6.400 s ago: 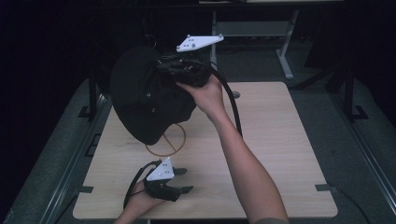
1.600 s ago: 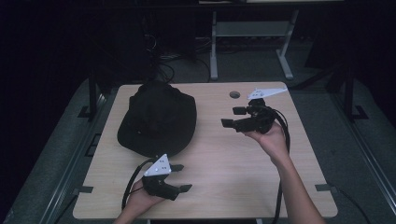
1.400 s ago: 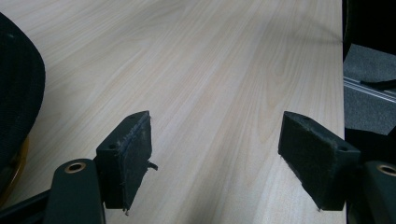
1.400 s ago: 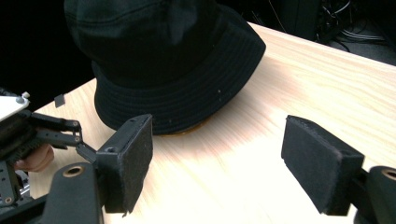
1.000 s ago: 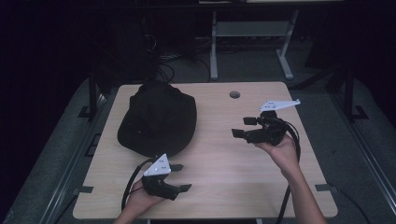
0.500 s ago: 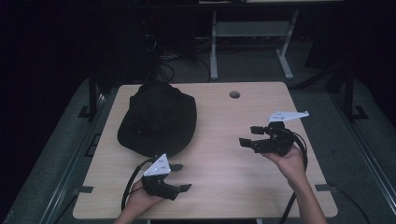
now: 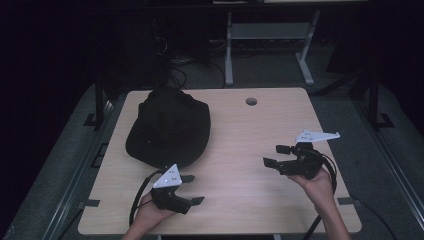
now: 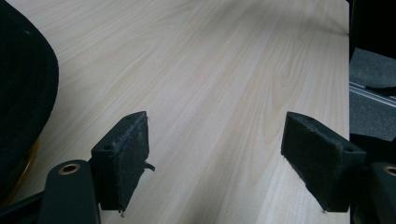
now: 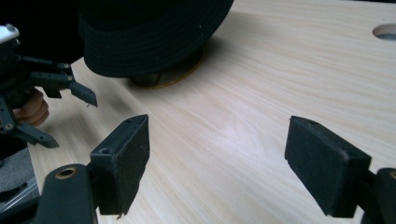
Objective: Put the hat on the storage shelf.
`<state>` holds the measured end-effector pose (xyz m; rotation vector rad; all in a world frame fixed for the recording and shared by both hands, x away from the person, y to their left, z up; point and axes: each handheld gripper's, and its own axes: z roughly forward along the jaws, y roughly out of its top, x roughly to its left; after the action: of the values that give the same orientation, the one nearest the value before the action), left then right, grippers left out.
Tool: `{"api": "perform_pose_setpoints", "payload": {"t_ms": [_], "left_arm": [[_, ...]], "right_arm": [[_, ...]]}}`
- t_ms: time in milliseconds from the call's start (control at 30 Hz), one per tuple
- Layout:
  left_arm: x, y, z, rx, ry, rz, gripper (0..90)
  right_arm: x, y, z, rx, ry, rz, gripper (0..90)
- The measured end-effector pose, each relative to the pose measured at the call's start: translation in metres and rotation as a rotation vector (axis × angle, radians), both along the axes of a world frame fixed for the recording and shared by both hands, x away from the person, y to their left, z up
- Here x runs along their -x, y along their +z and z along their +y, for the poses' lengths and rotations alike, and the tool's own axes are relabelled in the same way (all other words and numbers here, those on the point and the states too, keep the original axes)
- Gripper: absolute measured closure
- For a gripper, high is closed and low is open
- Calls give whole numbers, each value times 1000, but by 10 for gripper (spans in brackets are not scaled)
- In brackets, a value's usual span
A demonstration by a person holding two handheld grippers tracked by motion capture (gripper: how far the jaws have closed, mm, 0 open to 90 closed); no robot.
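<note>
A black brimmed hat [image 7: 169,127] lies on the left half of the light wooden table [image 7: 240,125], covering a round tan object whose edge peeks out under the brim [image 9: 166,79]. My left gripper [image 7: 191,190] rests near the front edge just below the hat, open with nothing between its pads [image 8: 123,161]. The hat's brim [image 8: 23,93] fills the left edge of the left gripper view. Held low over the table's right side, my right gripper [image 7: 274,156] is open and empty, pointing left toward the hat [image 9: 149,32] and the other gripper [image 9: 60,100].
A round cable hole [image 7: 251,101] sits near the table's far edge. A metal frame leg [image 7: 229,55] stands on the dark floor behind the table. Bare wood lies between the two grippers.
The right hand let go of the hat onto the table, then drew its gripper back toward the front right and lower. The left gripper has stayed put.
</note>
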<state>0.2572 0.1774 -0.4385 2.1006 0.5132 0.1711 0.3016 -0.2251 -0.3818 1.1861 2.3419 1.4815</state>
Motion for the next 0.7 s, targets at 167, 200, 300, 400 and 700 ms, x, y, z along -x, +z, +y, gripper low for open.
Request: {"api": "perform_pose_setpoints", "payload": {"t_ms": [167,200,300,400,700], "left_arm": [[1,0,-1,-2,-3,2,228],[1,0,-1,-2,-3,1,228],[2,1,0,-1,-1,0,228],[2,1,1,0,-1,-4,227],[2,1,2,4,12,-6,228]], "right_arm": [[9,-7,-6,3,-11,9,211],[11,-9,-8,3,-15,10,211],[16,-12,-12,2,-21,18,211],[20,-15,-15,1,-29,19,211],[31,-27,-22,10,-41,25,211]]}}
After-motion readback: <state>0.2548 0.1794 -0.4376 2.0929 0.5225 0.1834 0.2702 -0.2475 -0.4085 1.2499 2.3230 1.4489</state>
